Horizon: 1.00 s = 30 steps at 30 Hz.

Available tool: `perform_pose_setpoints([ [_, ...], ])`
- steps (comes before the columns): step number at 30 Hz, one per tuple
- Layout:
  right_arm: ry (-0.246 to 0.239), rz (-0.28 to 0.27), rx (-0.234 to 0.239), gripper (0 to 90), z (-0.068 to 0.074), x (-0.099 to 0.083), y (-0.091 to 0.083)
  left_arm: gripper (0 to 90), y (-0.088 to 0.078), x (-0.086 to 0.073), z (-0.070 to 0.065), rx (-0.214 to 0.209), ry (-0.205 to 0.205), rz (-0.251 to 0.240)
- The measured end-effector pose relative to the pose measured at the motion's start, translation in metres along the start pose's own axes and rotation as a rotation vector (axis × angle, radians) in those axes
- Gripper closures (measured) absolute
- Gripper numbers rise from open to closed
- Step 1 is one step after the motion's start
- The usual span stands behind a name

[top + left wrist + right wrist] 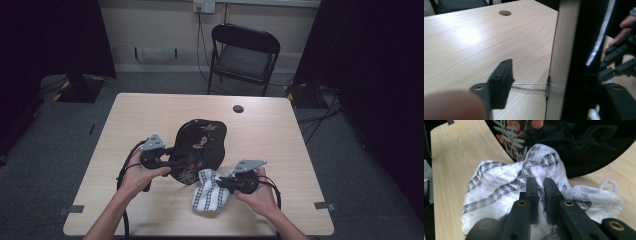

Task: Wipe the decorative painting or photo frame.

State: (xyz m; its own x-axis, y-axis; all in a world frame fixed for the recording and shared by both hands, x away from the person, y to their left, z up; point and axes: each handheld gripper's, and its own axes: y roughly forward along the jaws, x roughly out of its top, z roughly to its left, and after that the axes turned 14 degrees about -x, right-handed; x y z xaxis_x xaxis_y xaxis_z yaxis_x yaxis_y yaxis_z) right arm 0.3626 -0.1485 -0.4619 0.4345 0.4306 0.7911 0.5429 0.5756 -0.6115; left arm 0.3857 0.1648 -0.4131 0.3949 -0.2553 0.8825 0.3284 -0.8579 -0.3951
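Observation:
A black lacquered tray (200, 145) with a flower pattern stands tilted up at the middle of the table. Its left rim (574, 50) lies between the jaws of my left gripper (172, 162), and the left jaw stands clear of it with a gap, so that gripper (556, 82) is open. Below the tray's near edge (584, 145) lies a bunched white cloth (207, 195) with a dark woven pattern. My right gripper (222, 181) is shut on a fold of this cloth (499, 190), its pads (531, 187) pinching the fabric just in front of the tray.
The light wooden table (150, 115) has a round cable hole (238, 108) near its far edge. A black folding chair (245, 50) stands behind the table. Cables run across the grey floor at the right.

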Motion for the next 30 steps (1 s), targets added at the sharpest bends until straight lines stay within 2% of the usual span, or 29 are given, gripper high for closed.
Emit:
perform_pose_setpoints([
  [1, 0.003, -0.006, -0.002, 84.5, -0.001, 0.001, -0.001, 40.7, -0.001, 0.001, 0.000, 0.022, 0.019, 0.007],
  [2, 0.005, -0.016, -0.008, 84.5, -0.003, 0.003, -0.004, 39.3, -0.001, 0.002, -0.001, 0.020, 0.036, 0.006],
  [3, 0.008, -0.024, -0.012, 84.5, -0.004, 0.004, -0.007, 41.6, -0.002, 0.002, -0.001, 0.012, 0.047, 0.004],
  [6, 0.019, -0.062, -0.026, 84.5, -0.009, 0.012, -0.017, 42.2, -0.002, 0.002, -0.002, 0.024, 0.058, -0.002],
  [7, 0.022, -0.077, -0.031, 84.6, -0.011, 0.015, -0.020, 40.6, -0.002, 0.002, -0.002, 0.023, 0.072, -0.010],
  [9, 0.027, -0.105, -0.040, 84.6, -0.014, 0.020, -0.027, 43.0, -0.001, 0.003, -0.002, 0.006, 0.077, -0.018],
  [10, 0.032, -0.118, -0.043, 84.6, -0.015, 0.023, -0.030, 40.3, 0.000, 0.002, -0.002, 0.008, 0.082, -0.019],
  [16, 0.035, -0.166, -0.059, 84.6, -0.019, 0.036, -0.041, 45.2, 0.003, 0.000, -0.003, 0.011, 0.102, -0.011],
  [19, 0.035, -0.186, -0.060, 84.6, -0.020, 0.041, -0.045, 47.8, 0.004, 0.000, -0.004, -0.002, 0.075, -0.020],
  [23, 0.041, -0.227, -0.072, 84.5, -0.024, 0.052, -0.054, 54.6, 0.005, 0.000, -0.007, -0.010, 0.070, -0.010],
  [25, 0.049, -0.258, -0.078, 84.6, -0.027, 0.058, -0.061, 55.1, 0.005, 0.000, -0.008, -0.014, 0.070, -0.011],
  [28, 0.060, -0.301, -0.087, 84.5, -0.032, 0.068, -0.068, 59.4, 0.008, -0.002, -0.009, -0.042, 0.050, -0.027],
  [30, 0.067, -0.321, -0.089, 84.5, -0.033, 0.075, -0.069, 62.0, 0.009, -0.003, -0.010, -0.048, 0.056, -0.023],
])
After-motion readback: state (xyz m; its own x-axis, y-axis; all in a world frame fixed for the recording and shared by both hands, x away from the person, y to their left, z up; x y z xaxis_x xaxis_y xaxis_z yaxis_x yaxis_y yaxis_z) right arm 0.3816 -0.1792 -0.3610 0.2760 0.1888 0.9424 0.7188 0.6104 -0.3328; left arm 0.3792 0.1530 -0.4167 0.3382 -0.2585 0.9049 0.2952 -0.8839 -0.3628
